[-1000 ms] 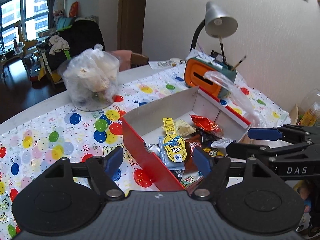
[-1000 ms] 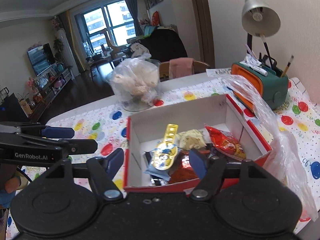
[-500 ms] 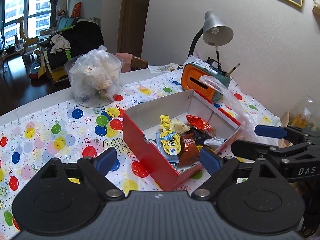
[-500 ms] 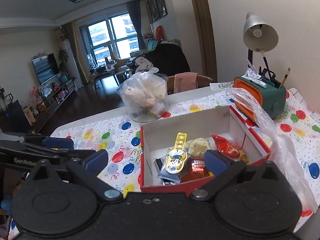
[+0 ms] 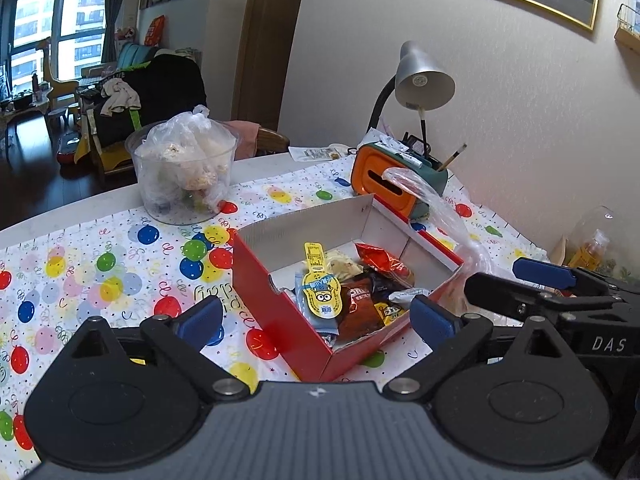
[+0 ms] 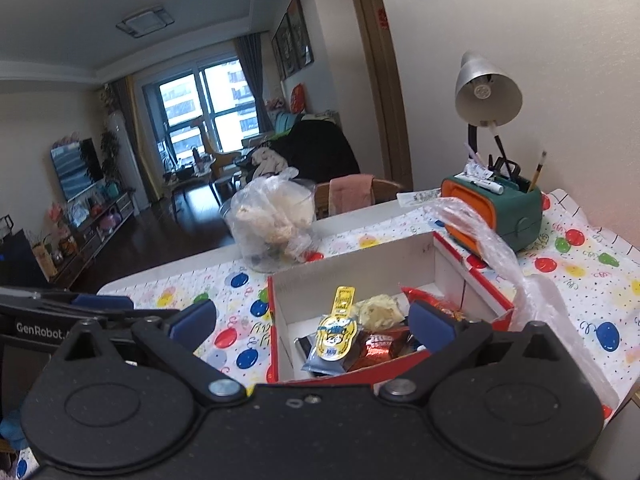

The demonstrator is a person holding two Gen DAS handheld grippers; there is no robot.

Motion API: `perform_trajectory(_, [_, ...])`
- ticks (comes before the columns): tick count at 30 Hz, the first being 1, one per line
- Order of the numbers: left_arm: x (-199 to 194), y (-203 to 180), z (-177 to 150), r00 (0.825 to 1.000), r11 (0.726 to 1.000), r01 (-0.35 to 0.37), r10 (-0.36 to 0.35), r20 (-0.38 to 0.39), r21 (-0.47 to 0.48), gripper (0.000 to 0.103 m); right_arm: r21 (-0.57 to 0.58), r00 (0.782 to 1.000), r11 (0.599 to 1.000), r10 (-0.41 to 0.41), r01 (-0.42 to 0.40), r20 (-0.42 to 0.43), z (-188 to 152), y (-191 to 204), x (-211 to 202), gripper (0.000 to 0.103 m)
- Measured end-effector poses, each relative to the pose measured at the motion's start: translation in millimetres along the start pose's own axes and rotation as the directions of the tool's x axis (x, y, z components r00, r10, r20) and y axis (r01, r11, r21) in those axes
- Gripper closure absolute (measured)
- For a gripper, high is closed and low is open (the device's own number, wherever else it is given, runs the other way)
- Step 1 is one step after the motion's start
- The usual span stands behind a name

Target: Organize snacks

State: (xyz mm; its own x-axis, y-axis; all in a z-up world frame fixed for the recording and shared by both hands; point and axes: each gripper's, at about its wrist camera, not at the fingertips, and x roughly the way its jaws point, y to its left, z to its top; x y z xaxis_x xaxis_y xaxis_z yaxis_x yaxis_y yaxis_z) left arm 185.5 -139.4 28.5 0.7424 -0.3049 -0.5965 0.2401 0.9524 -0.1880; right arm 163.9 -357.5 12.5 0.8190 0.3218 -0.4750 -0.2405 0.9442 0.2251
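A red cardboard box [image 5: 276,304] with a white inside stands on the balloon-print tablecloth; it also shows in the right wrist view [image 6: 352,264]. It holds several snack packets, among them a yellow minion packet [image 5: 322,294] [image 6: 334,334], a red crinkly bag [image 5: 384,264] and a brown wrapper [image 5: 356,312]. My left gripper [image 5: 316,318] is open and empty, above and in front of the box. My right gripper [image 6: 310,320] is open and empty, also held back from the box. Each gripper shows at the edge of the other's view.
A clear tub with bagged snacks [image 5: 186,172] [image 6: 274,228] stands behind the box. An orange and green pen holder [image 5: 396,184] [image 6: 496,216] and a desk lamp [image 5: 424,80] stand by the wall. An empty clear plastic bag [image 6: 520,280] lies to the right of the box.
Both grippers have pulled back and up from the box, which now looks smaller. Both jaws have opened wider. Nothing in the box has moved.
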Motion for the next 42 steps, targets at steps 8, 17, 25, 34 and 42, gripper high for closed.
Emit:
perform_trajectory(8, [-6, -1, -2, 0.999, 0.999, -0.03, 0.031, 0.039, -0.023, 0.002, -0.016, 1.0, 0.999, 0.031, -0.031, -0.005, 0, 1, 0, 0.0])
perform_trajectory(17, [-9, -1, -4, 0.997, 0.998, -0.047, 0.049, 0.053, -0.039, 0.002, -0.008, 0.999, 0.999, 0.038, -0.038, -0.023, -2, 2, 3, 0.0])
perform_trajectory(25, [-8, -1, -5, 0.997, 0.998, -0.054, 0.056, 0.047, -0.046, 0.002, -0.011, 0.999, 0.999, 0.042, -0.042, -0.024, -3, 2, 4, 0.0])
perform_trajectory(34, [-5, 2, -5, 0.998, 0.997, -0.051, 0.053, 0.037, -0.059, 0.002, -0.01, 0.999, 0.999, 0.046, -0.046, -0.026, -3, 2, 6, 0.0])
perform_trajectory(42, [-3, 5, -5, 0.998, 0.997, -0.052, 0.055, 0.034, -0.064, 0.002, -0.003, 0.998, 0.999, 0.052, -0.052, -0.041, -7, 5, 11, 0.0])
